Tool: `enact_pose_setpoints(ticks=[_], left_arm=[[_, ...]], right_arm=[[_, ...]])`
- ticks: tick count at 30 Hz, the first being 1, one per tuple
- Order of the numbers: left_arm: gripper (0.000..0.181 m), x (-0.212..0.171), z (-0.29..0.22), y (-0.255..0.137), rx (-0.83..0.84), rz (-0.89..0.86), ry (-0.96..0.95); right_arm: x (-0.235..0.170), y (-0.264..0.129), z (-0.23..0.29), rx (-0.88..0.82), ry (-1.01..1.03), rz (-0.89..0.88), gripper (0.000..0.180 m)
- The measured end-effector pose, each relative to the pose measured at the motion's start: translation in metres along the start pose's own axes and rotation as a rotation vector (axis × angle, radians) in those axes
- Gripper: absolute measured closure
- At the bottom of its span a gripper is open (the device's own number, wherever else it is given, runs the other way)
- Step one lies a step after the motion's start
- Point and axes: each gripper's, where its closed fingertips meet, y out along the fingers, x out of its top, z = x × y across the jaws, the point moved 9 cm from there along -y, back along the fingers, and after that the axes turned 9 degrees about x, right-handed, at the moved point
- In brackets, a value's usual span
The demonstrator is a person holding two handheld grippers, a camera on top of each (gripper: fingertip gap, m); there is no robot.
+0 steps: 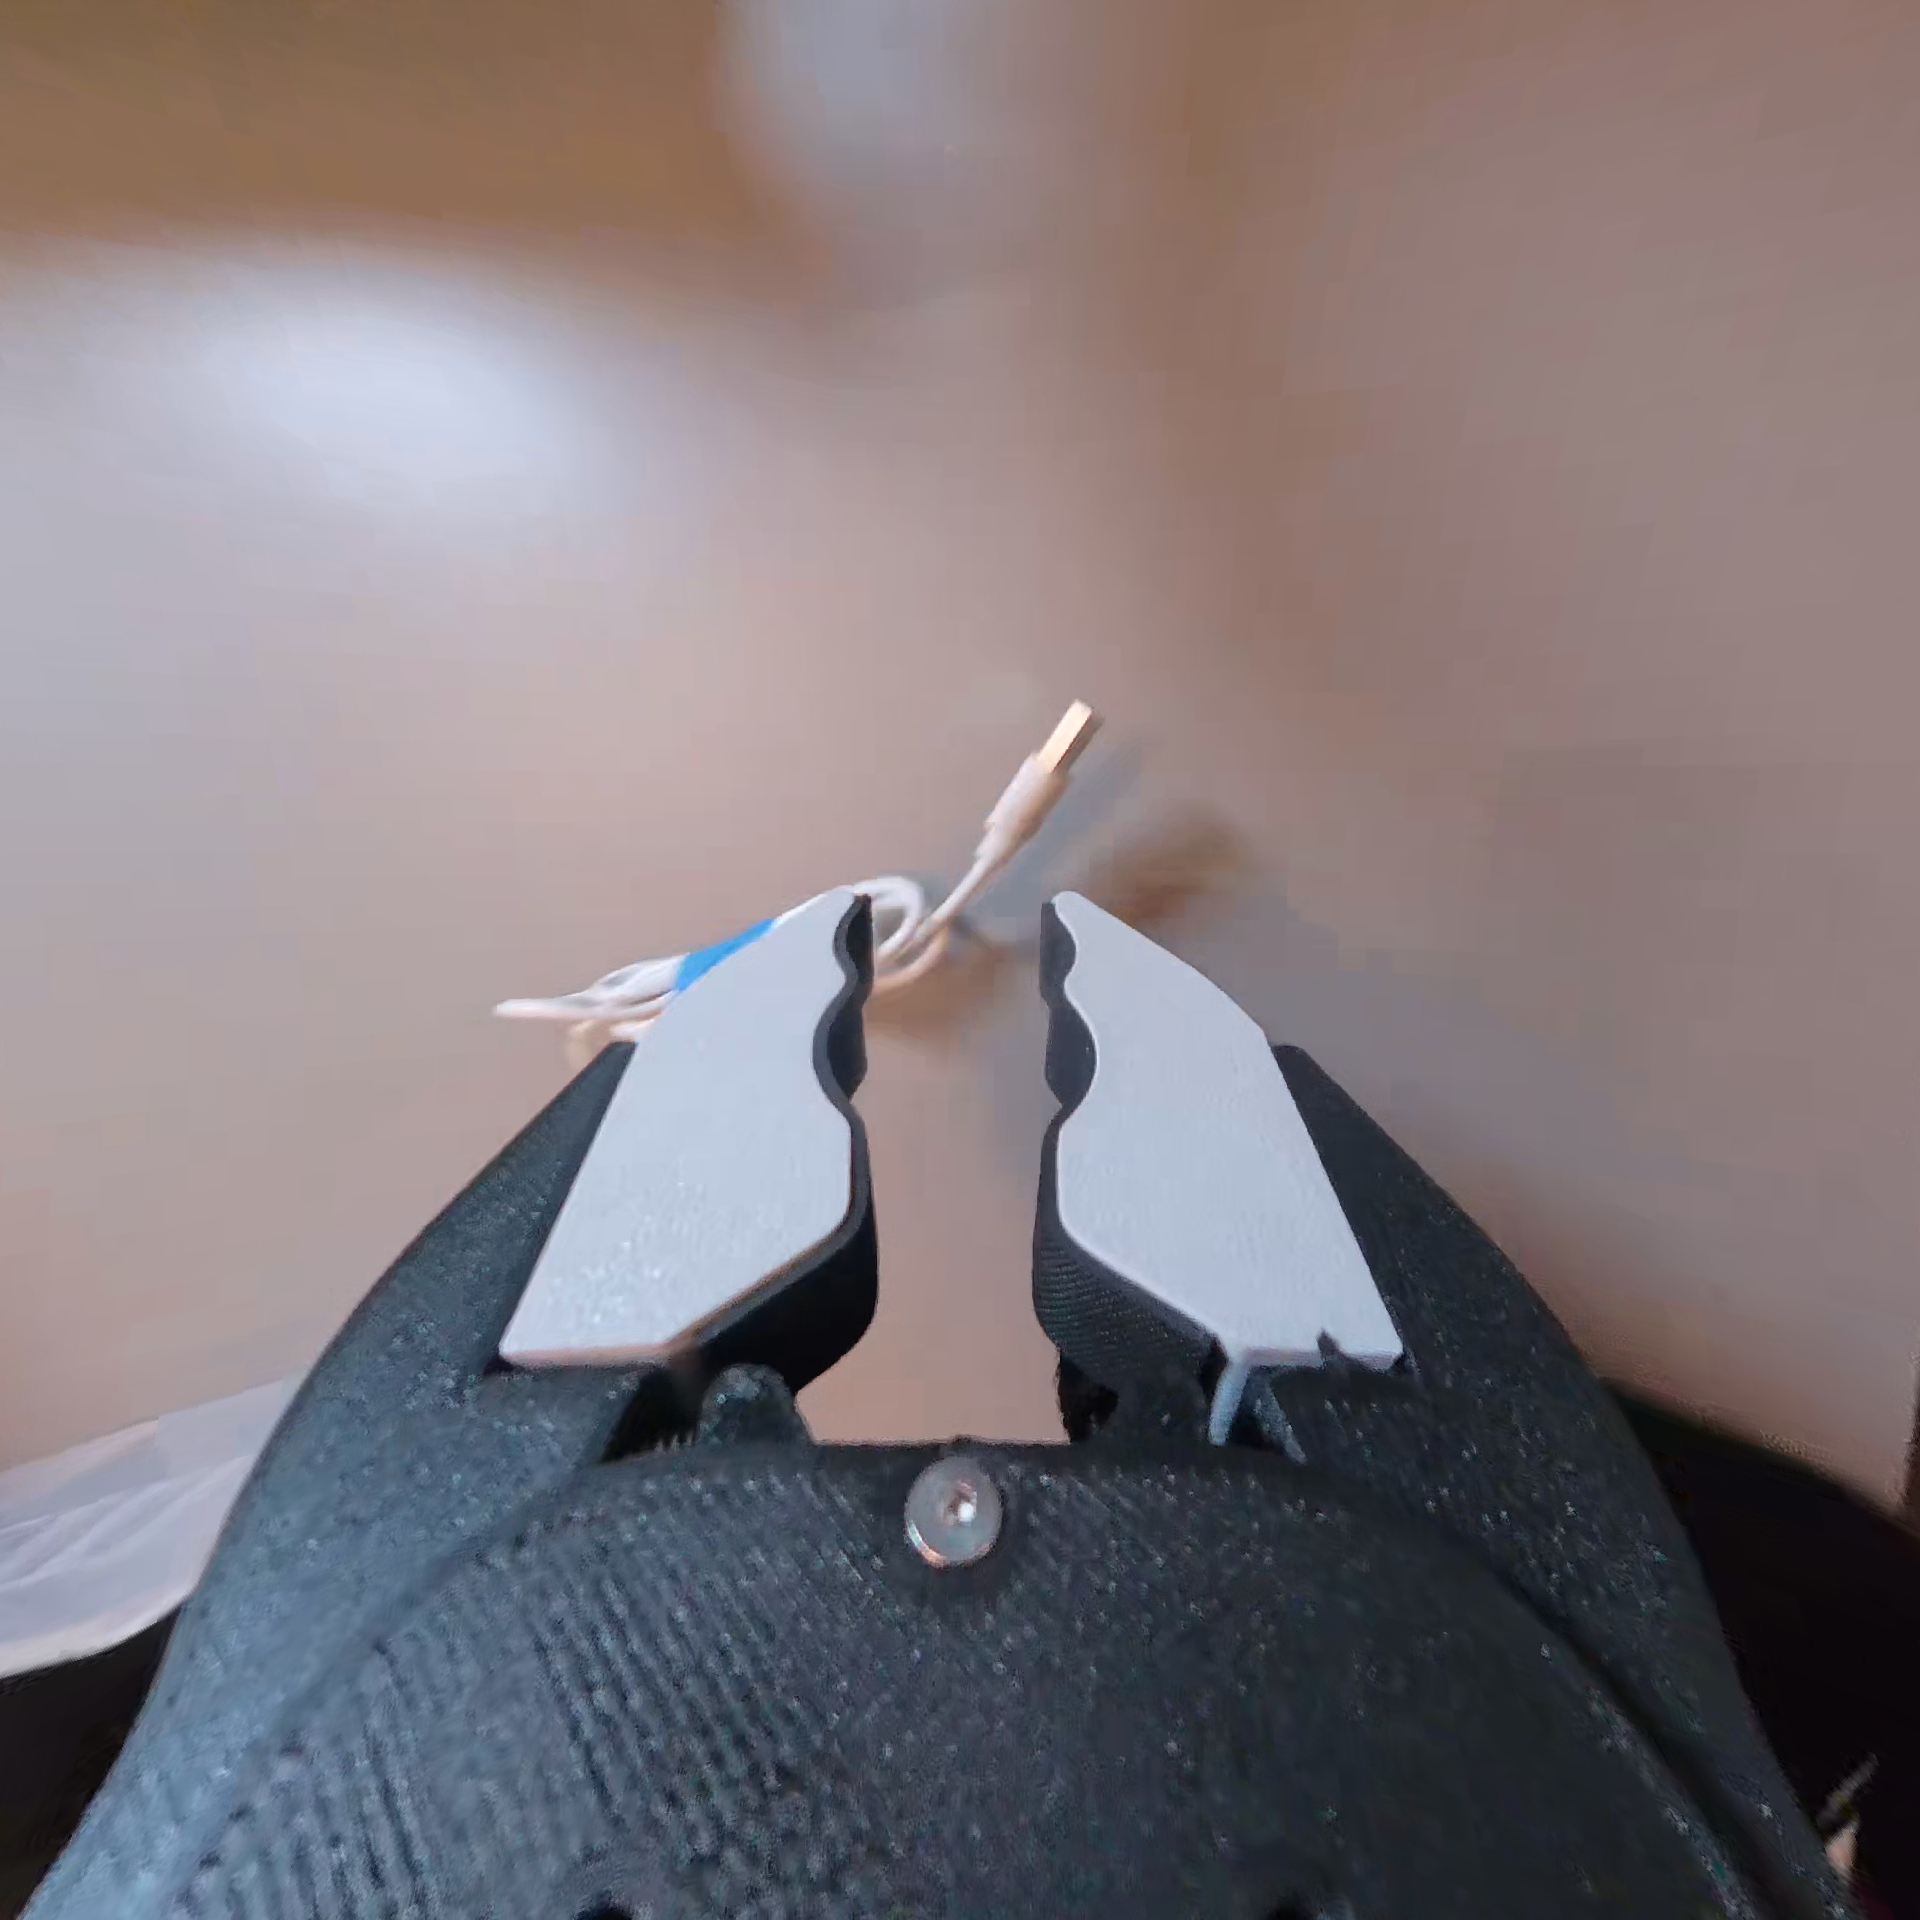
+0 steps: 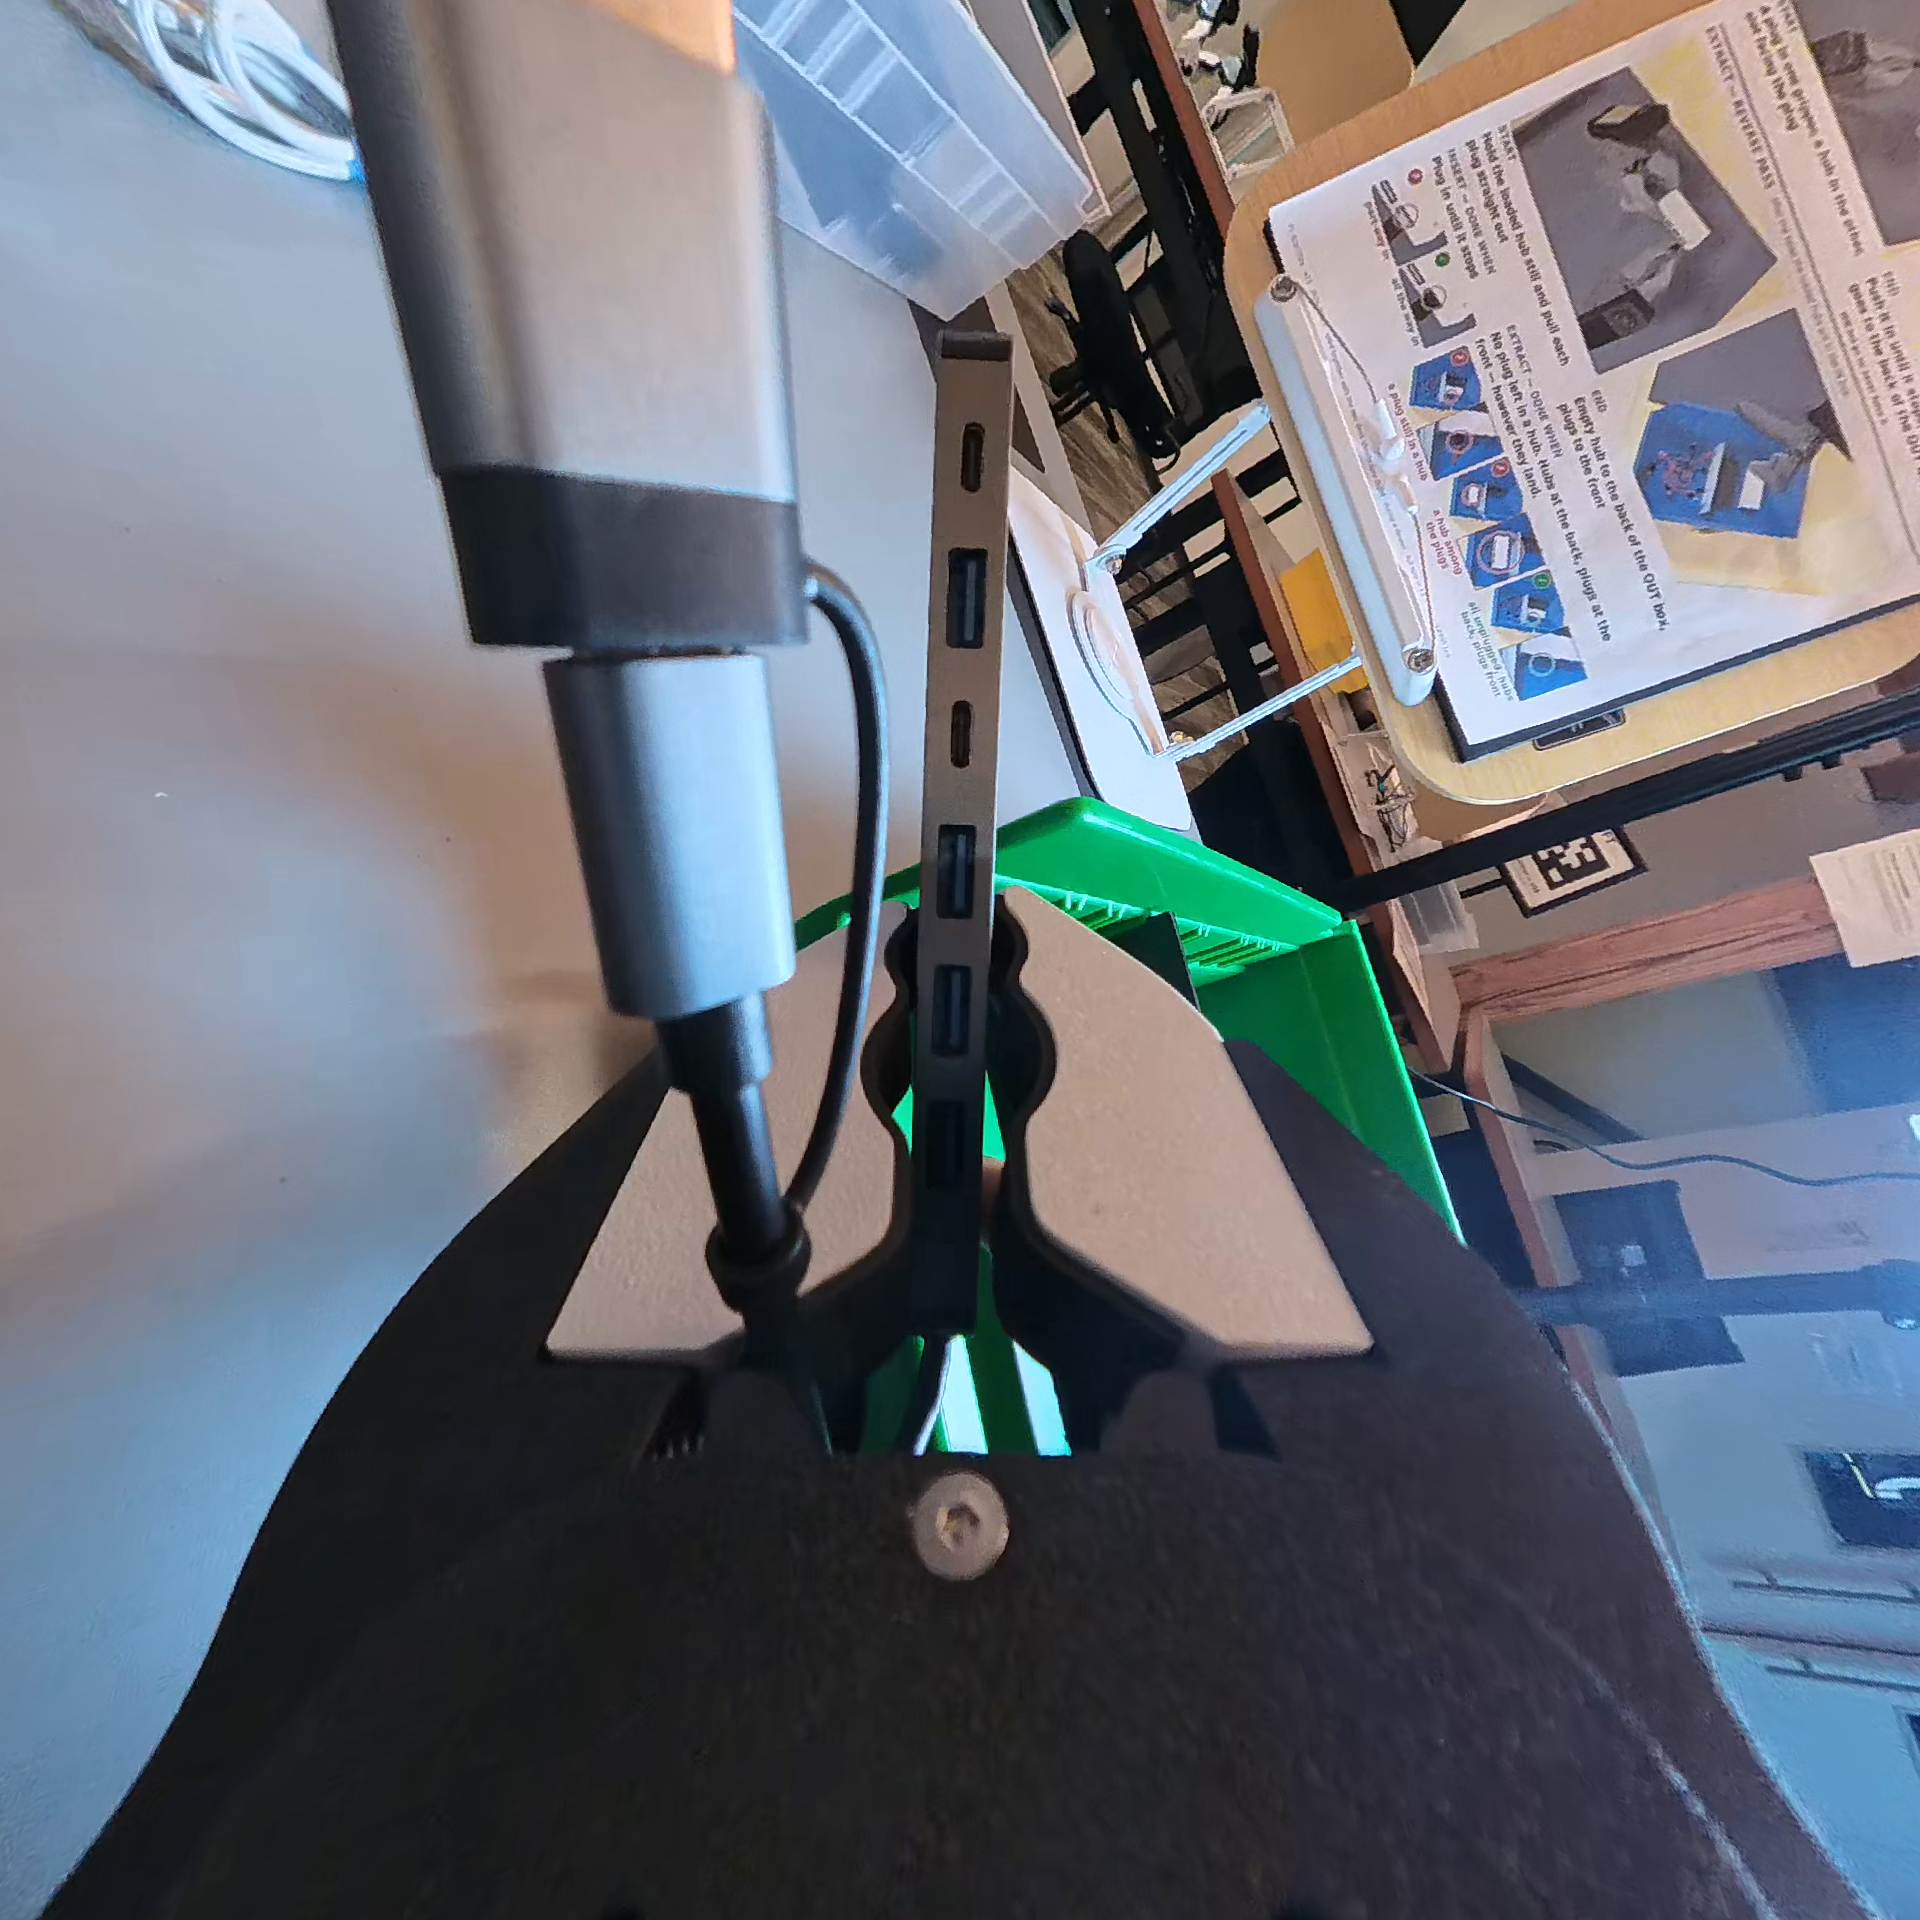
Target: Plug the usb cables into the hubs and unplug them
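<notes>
In the left wrist view my left gripper (image 1: pixel 951 914) is open and empty, low over the table. A white USB cable (image 1: pixel 914 935) with a blue tape band lies just past its fingertips, partly behind the left finger. Its metal USB plug (image 1: pixel 1070 738) points up and to the right. In the right wrist view my right gripper (image 2: pixel 956 914) is shut on a slim grey hub (image 2: pixel 966 623), held edge-on with its row of ports facing the camera. A second grey hub (image 2: pixel 582 312) hangs close at the left with a grey plug (image 2: pixel 675 831) and a black cable (image 2: pixel 862 831) at its end.
A green bin (image 2: pixel 1247 935) sits behind the held hub. A clear plastic box (image 2: pixel 914 156) and coiled white cables (image 2: pixel 249 114) lie on the grey table (image 2: pixel 208 727). An instruction sheet on a stand (image 2: pixel 1662 364) is at the right. Clear plastic (image 1: pixel 104 1507) shows at lower left. Some 20 cm of space lies between my two pairs of fingers.
</notes>
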Motion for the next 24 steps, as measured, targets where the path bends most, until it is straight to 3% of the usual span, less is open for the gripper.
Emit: enact_pose_setpoints(ticks=[1, 5, 11, 15, 17, 21, 24], left_arm=[[0.146, -0.001, 0.009, -0.006, 0.011, 0.025, 0.052], [0.136, -0.001, 0.037, -0.012, 0.039, 0.156, 0.323], [0.134, -0.005, 0.042, 0.037, -0.067, 0.240, 0.529], [0.155, -0.012, 0.041, 0.041, -0.068, 0.269, 0.430], [0.159, -0.016, 0.045, 0.034, 0.061, 0.308, 0.336], [0.163, -0.020, 0.038, 0.014, 0.482, 0.342, 0.104], [0.160, -0.023, 0.000, 0.019, 0.448, 0.322, 0.045]], right_arm=[[0.000, 0.000, 0.000, 0.003, 0.007, -0.004, 0.168], [-0.003, 0.002, 0.001, 0.016, 0.017, 0.004, 0.168], [-0.005, -0.002, -0.004, -0.005, 0.048, -0.006, 0.168], [-0.008, -0.007, -0.008, -0.023, 0.065, -0.013, 0.168], [-0.007, -0.009, -0.010, -0.030, 0.068, -0.021, 0.168], [-0.004, -0.011, -0.013, -0.072, 0.058, -0.015, 0.168], [-0.003, -0.010, -0.012, -0.066, 0.061, -0.025, 0.168]])
